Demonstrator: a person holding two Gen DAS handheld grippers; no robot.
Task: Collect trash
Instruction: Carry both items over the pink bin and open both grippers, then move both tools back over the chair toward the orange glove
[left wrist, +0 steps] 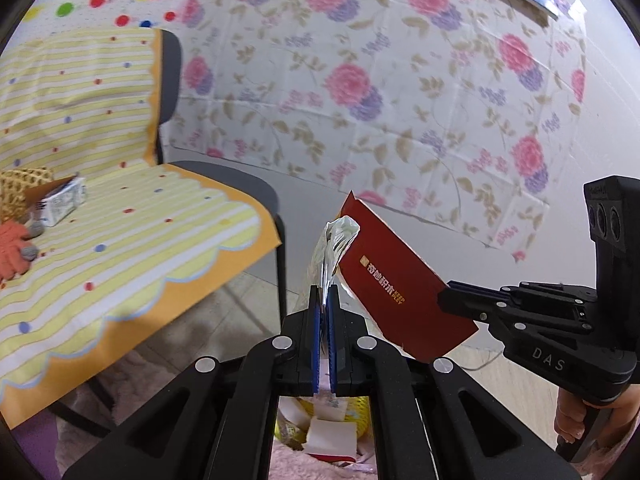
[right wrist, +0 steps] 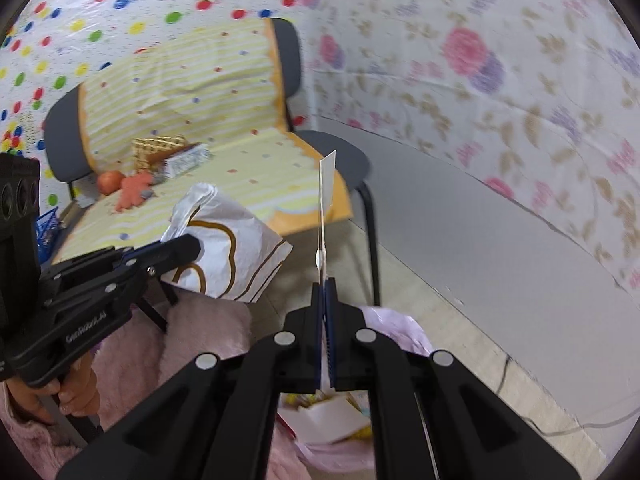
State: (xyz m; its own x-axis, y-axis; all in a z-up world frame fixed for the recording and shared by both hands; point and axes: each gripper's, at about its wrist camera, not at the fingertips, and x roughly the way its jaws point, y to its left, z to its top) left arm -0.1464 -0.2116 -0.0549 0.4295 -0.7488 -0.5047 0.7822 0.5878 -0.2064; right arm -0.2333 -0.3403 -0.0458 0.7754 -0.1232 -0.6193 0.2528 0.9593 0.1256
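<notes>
My left gripper (left wrist: 325, 294) is shut on a crumpled white paper bag with brown lines (left wrist: 334, 240), held up in the air; it also shows in the right wrist view (right wrist: 236, 248). My right gripper (right wrist: 325, 284) is shut on a flat red card sleeve, seen edge-on in its own view (right wrist: 327, 192) and face-on in the left wrist view (left wrist: 394, 284). Both are held over a pink trash bag (right wrist: 396, 332) with paper scraps inside (right wrist: 328, 420).
A black chair (right wrist: 336, 156) draped with a yellow striped cloth (left wrist: 120, 248) stands to the left. On its seat lie a small carton (right wrist: 186, 160), a woven basket (right wrist: 158, 146), an orange glove (right wrist: 134, 192) and an orange (right wrist: 109, 181). A blue basket (right wrist: 48, 228) sits beside it.
</notes>
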